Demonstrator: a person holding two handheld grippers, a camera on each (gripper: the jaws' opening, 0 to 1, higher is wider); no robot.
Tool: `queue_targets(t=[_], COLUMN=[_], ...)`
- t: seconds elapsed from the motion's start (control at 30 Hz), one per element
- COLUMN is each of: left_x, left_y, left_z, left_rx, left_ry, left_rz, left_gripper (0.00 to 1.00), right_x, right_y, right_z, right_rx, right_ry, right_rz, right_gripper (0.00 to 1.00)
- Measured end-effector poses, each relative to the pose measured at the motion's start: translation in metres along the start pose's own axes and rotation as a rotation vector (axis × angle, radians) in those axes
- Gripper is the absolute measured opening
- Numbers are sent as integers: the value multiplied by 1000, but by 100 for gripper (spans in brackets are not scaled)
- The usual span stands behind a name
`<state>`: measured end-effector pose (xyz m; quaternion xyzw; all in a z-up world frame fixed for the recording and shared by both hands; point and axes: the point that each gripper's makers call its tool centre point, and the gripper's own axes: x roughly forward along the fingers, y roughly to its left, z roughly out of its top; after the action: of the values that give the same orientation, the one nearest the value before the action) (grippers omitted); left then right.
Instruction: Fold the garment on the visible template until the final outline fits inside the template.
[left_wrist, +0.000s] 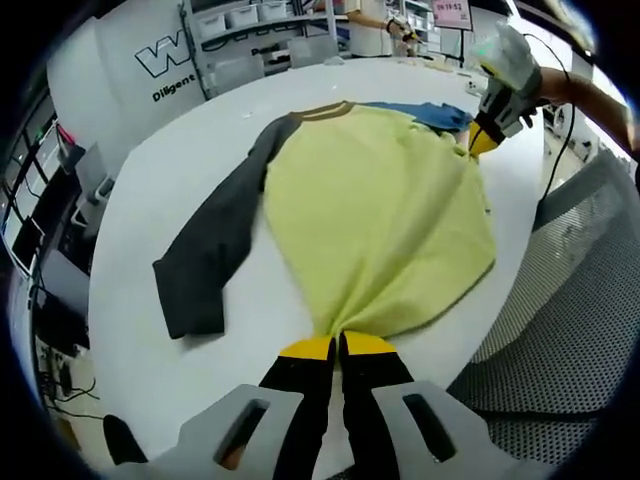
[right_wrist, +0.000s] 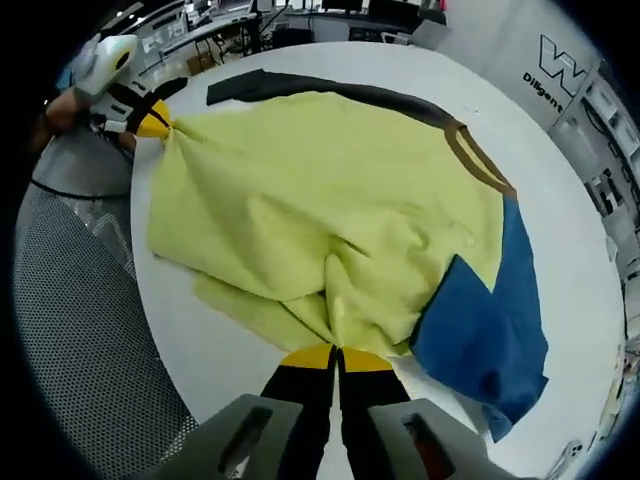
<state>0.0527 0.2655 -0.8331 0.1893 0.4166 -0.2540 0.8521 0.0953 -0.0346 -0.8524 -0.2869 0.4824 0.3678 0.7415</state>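
While the white desk (left_wrist: 140, 330) carries the whole scene, the shirt (left_wrist: 380, 220) lies spread flat across it: a yellow body with a dark grey sleeve (left_wrist: 215, 250) thrown out to one side and a blue sleeve (right_wrist: 490, 330) folded in at the other. No template outline can be made out under the cloth. The shirt's long axis, collar to hem, runs straight away from the left hand-held gripper (left_wrist: 338, 345), whose jaws are closed on a pinch of the yellow hem at the near desk edge. The right hand-held gripper (right_wrist: 337, 352) is likewise clamped on yellow cloth, at the shoulder beside the blue sleeve; seen from the left gripper view it sits at the far end of the same side edge (left_wrist: 478, 140). Both grips thus lie on one long side of the shirt, with the grey sleeve well apart on the opposite side. Judged from this, the coming fold would carry the held edge across the body toward the grey sleeve, both grippers travelling together.
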Motion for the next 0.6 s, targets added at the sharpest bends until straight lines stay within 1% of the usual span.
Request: queue_targets(t=[0.1,0.2,0.23,0.3,0.37,0.47,0.5,0.6], left_x=[0,0,0,0,-2,-2,-2,-2], left_y=[-1,-1,-1,-1,1,0,-1,-1], left_z=[0,0,0,1,2,2,1,1], left_rx=[2,3,3,8,4,-4,-5,2], left_ry=[2,4,5,4,-3,-5,1,-2], left_rz=[0,-1,-1,0,3,0,-7,-4], left_gripper=[5,5,5,5,5,5,5,5], right_x=[2,2,-1,-8,-12,-17,-20,-21], right_y=[0,-1,-4,-9,-9,-4,2,7], right_z=[0,1,1,2,4,8,9,12], right_rx=[-3,12,14,-12,11,11,22,29], right_ry=[0,-7,-13,-25,-35,-67,-76,-92], right_rz=[-4,-8,-23,-55,-62,-56,-44,-37], right_gripper=[0,0,3,10,11,12,11,18])
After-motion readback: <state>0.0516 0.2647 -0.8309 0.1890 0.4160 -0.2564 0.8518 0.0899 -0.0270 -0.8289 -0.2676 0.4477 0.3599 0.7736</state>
